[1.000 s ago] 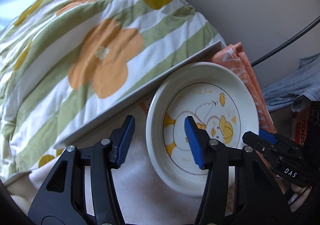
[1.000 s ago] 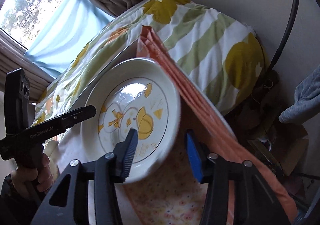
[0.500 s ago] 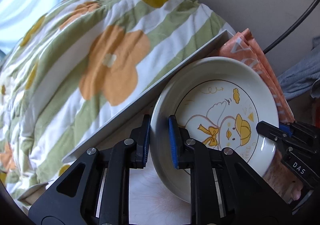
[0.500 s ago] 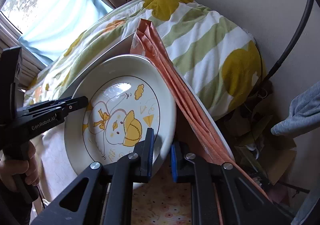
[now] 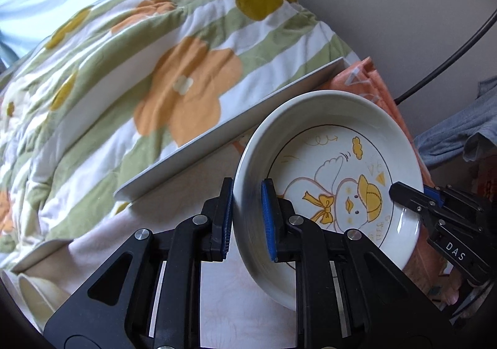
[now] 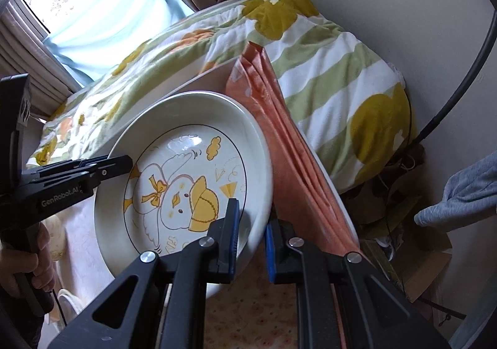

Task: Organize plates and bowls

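Observation:
A white deep plate (image 5: 335, 193) with a yellow-capped duck drawing hangs tilted above the tabletop, held from both sides. My left gripper (image 5: 247, 183) is shut on its left rim, one blue pad inside the plate and one outside. In the right wrist view the same plate (image 6: 186, 187) fills the middle. My right gripper (image 6: 251, 212) is shut on its lower right rim. The right gripper (image 5: 435, 203) also shows at the plate's right edge in the left wrist view. The left gripper (image 6: 102, 165) reaches in from the left in the right wrist view.
A flowered green-striped quilt (image 5: 155, 85) lies behind a white board edge (image 5: 233, 119). Folded orange cloth (image 6: 295, 178) stands right of the plate. A cream bowl (image 5: 37, 296) sits at lower left. A black cable (image 6: 450, 100) and grey garment (image 6: 459, 193) are on the right.
Both grippers went from open to shut on opposite rims of the plate. The plate has tipped up and risen a little with the left gripper.

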